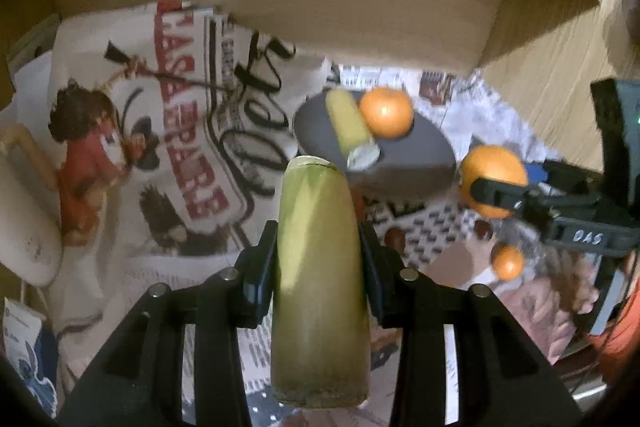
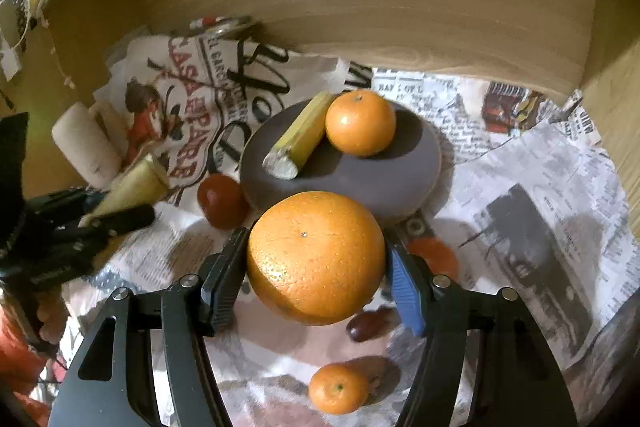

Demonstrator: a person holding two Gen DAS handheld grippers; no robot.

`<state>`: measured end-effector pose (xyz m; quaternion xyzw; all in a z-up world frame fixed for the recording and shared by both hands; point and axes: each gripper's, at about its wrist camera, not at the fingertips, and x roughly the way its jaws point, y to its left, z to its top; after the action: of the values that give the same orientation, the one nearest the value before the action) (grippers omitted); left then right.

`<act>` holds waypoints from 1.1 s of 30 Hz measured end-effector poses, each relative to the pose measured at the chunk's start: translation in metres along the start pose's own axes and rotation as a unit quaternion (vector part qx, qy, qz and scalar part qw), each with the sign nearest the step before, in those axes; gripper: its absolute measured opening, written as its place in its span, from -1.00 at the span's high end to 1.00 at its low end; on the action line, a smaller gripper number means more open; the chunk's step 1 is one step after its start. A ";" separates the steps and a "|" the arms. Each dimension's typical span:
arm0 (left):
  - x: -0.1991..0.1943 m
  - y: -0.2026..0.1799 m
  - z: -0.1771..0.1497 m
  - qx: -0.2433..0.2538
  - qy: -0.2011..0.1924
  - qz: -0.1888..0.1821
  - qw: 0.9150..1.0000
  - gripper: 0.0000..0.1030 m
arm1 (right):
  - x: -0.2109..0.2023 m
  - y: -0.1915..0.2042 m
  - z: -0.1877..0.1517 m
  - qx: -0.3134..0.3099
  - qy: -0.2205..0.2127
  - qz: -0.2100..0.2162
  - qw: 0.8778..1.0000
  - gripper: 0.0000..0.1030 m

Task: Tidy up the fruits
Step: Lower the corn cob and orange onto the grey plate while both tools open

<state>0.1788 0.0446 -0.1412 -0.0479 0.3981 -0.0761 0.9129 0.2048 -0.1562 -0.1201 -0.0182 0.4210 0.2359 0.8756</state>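
Observation:
My left gripper (image 1: 318, 239) is shut on a yellow-green banana piece (image 1: 318, 267), held above the newspaper and pointing toward the dark plate (image 1: 416, 155). The plate holds another banana piece (image 1: 350, 127) and an orange (image 1: 386, 111). My right gripper (image 2: 314, 267) is shut on a large orange (image 2: 316, 257), held just in front of the plate (image 2: 380, 179). The right gripper also shows in the left wrist view (image 1: 500, 193) to the right of the plate. A small tangerine (image 2: 338, 389), a dark grape (image 2: 368, 325) and a red fruit (image 2: 220, 201) lie on the newspaper.
Newspaper sheets (image 2: 520, 167) cover the surface. A wooden wall (image 2: 400, 7) with coloured sticky notes stands behind the plate. A white cylinder (image 2: 86, 147) lies at the left. Another orange fruit (image 2: 434, 259) lies partly hidden behind my right finger.

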 end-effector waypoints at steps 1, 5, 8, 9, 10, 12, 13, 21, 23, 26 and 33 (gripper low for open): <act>-0.001 0.000 0.005 -0.001 -0.004 0.000 1.000 0.25 | 0.000 -0.001 0.002 0.000 -0.002 -0.002 1.000 -0.21; 0.001 -0.001 0.025 0.003 -0.020 0.002 1.000 0.25 | 0.001 -0.006 0.013 -0.004 -0.004 -0.005 1.000 -0.21; 0.007 0.000 0.040 0.006 -0.026 0.001 1.000 0.25 | 0.006 -0.008 0.022 -0.008 -0.005 -0.010 1.000 -0.21; 0.011 -0.001 0.045 0.007 -0.027 0.001 1.000 0.25 | 0.008 -0.009 0.024 -0.010 -0.003 -0.011 1.000 -0.21; 0.015 0.000 0.049 0.008 -0.027 0.001 1.000 0.25 | 0.010 -0.010 0.026 -0.012 -0.002 -0.012 1.000 -0.21; 0.024 0.000 0.059 0.011 -0.030 0.002 0.999 0.25 | 0.016 -0.011 0.031 -0.015 0.001 -0.013 1.000 -0.21; 0.029 -0.001 0.064 0.012 -0.028 0.002 1.000 0.25 | 0.019 -0.012 0.033 -0.016 0.004 -0.012 1.000 -0.21; 0.075 -0.004 0.089 0.022 -0.004 0.003 1.000 0.25 | 0.054 -0.016 0.043 -0.029 0.040 -0.006 0.999 -0.21; 0.086 -0.004 0.094 0.021 0.004 0.002 1.000 0.25 | 0.061 -0.016 0.044 -0.031 0.050 -0.003 0.998 -0.21; 0.101 -0.004 0.099 0.017 0.016 -0.001 1.000 0.25 | 0.070 -0.013 0.044 -0.039 0.062 0.006 0.997 -0.21; 0.127 0.001 0.102 0.007 0.039 -0.006 0.999 0.25 | 0.088 -0.013 0.044 -0.044 0.084 0.008 0.995 -0.21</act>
<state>0.3388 0.0259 -0.1632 -0.0403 0.4328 -0.0862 0.8965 0.2892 -0.1223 -0.1592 -0.0732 0.4825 0.2588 0.8336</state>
